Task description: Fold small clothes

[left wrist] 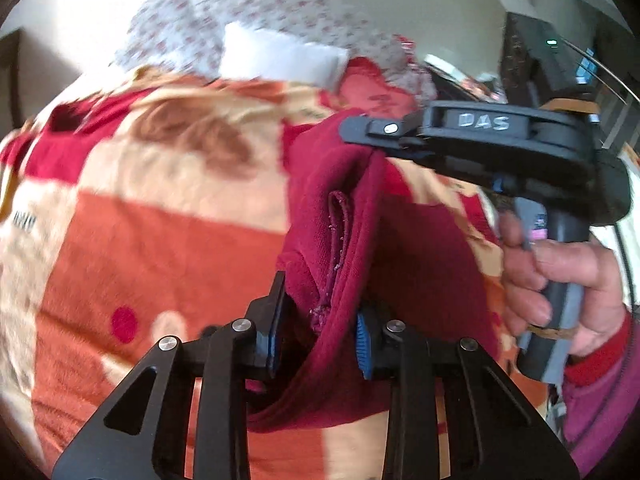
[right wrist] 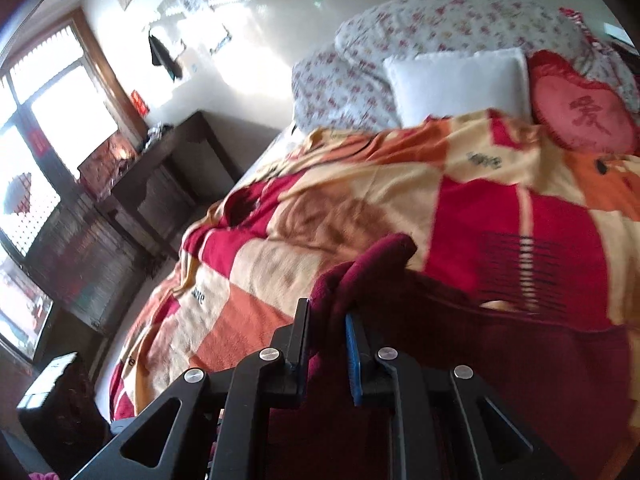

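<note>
A dark red fleece garment (left wrist: 340, 216) hangs stretched between my two grippers above the bed. My left gripper (left wrist: 320, 332) is shut on one bunched edge of it, cloth filling the gap between the blue pads. My right gripper (left wrist: 384, 140) shows in the left wrist view, held by a hand, clamped on the garment's upper edge. In the right wrist view my right gripper (right wrist: 328, 344) is shut on the garment (right wrist: 480, 360), which drapes off to the right and down.
A red, orange and cream patterned blanket (right wrist: 360, 208) covers the bed. A white pillow (right wrist: 456, 80), a red heart cushion (right wrist: 580, 108) and floral bedding (right wrist: 440, 20) lie at the head. A dark wooden cabinet (right wrist: 168, 184) stands left of the bed by a window.
</note>
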Motion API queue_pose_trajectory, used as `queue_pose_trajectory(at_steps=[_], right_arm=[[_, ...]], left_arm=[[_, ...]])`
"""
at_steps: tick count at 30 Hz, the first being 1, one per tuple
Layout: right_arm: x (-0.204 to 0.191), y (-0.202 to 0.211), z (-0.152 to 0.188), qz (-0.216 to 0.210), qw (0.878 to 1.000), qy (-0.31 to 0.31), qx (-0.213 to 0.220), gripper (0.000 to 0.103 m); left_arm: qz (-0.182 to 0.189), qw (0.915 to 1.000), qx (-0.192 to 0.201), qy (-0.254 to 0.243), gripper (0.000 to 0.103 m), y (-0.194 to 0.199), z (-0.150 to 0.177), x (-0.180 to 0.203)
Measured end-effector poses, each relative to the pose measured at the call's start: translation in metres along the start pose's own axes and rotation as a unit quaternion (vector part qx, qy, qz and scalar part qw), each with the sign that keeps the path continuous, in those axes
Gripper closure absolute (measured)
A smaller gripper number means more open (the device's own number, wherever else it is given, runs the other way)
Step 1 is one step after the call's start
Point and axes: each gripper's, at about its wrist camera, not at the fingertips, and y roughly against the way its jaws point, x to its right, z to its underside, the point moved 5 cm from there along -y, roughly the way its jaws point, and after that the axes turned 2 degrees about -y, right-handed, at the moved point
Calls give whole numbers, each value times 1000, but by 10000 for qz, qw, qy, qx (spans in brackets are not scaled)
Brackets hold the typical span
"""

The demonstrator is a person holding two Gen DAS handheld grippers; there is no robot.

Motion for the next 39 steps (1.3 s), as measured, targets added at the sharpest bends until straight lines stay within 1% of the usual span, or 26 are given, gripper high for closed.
queue_pose_trajectory(at_steps=[3, 5, 9, 13, 15, 16, 17, 19, 21, 22, 23, 24, 25, 26, 27, 28, 30, 32, 33, 34, 36, 37, 39], right_arm=[[24, 34, -1, 86, 9997, -103, 205, 88], [42, 54, 1, 151, 9992, -193, 319, 88], [91, 91, 14, 301, 9967, -540, 534, 89], [139, 109, 34, 471, 9919, -1001, 618, 89], [157, 111, 45, 608, 9898, -1151, 579, 89], [167, 110, 52, 663, 9885, -1251, 539, 94], [175, 109, 57, 668, 9874, -1342, 506, 94], [194, 113, 67, 773, 9828, -1593, 532, 94], [205, 118, 72, 795, 9785, -1828, 535, 93], [206, 122, 75, 649, 9773, -1933, 568, 89], [204, 127, 76, 539, 9776, -1944, 604, 85], [201, 130, 76, 473, 9783, -1912, 638, 72], [196, 135, 78, 472, 9794, -1850, 660, 53], [189, 138, 81, 468, 9803, -1793, 685, 47], [182, 140, 83, 409, 9817, -1723, 693, 44], [175, 140, 86, 330, 9839, -1636, 642, 44], [168, 134, 91, 282, 9856, -1584, 514, 44], [165, 125, 98, 230, 9858, -1609, 410, 44], [166, 119, 102, 262, 9854, -1648, 336, 44], [168, 112, 106, 290, 9845, -1709, 262, 44], [171, 100, 112, 234, 9822, -1859, 114, 44], [171, 91, 117, 201, 9808, -1938, 8, 42], [173, 77, 123, 335, 9788, -2015, -144, 41]], left_arm=[[198, 9991, 16, -374, 75, -3, -9, 43], [357, 9974, -34, -621, 75, -12, -10, 74], [496, 9937, -208, -980, 75, -42, -11, 118], [620, 9895, -478, -1216, 75, -82, 3, 155], [535, 9876, -615, -1339, 75, -103, 10, 164], [474, 9874, -676, -1348, 75, -112, 14, 167], [455, 9871, -780, -1320, 75, -121, 18, 168], [573, 9863, -956, -1212, 75, -134, 27, 174], [622, 9865, -912, -1209, 73, -132, 28, 180], [681, 9860, -903, -1222, 71, -129, 27, 182], [729, 9847, -940, -1272, 61, -122, 25, 186], [795, 9831, -979, -1329, 51, -117, 26, 189], [931, 9809, -964, -1410, 48, -106, 26, 191], [1026, 9798, -899, -1464, 47, -96, 23, 190], [1042, 9791, -842, -1531, 47, -85, 23, 187], [1015, 9789, -809, -1577, 47, -77, 26, 186], [836, 9811, -722, -1591, 47, -63, 27, 170], [578, 9854, -627, -1472, 47, -52, 25, 148], [373, 9879, -549, -1401, 47, -48, 26, 134], [258, 9891, -519, -1353, 47, -47, 26, 125], [4, 9909, -595, -1210, 47, -47, 32, 107], [-102, 9913, -701, -1106, 47, -53, 35, 97], [-128, 9908, -887, -1010, 47, -63, 43, 86]])
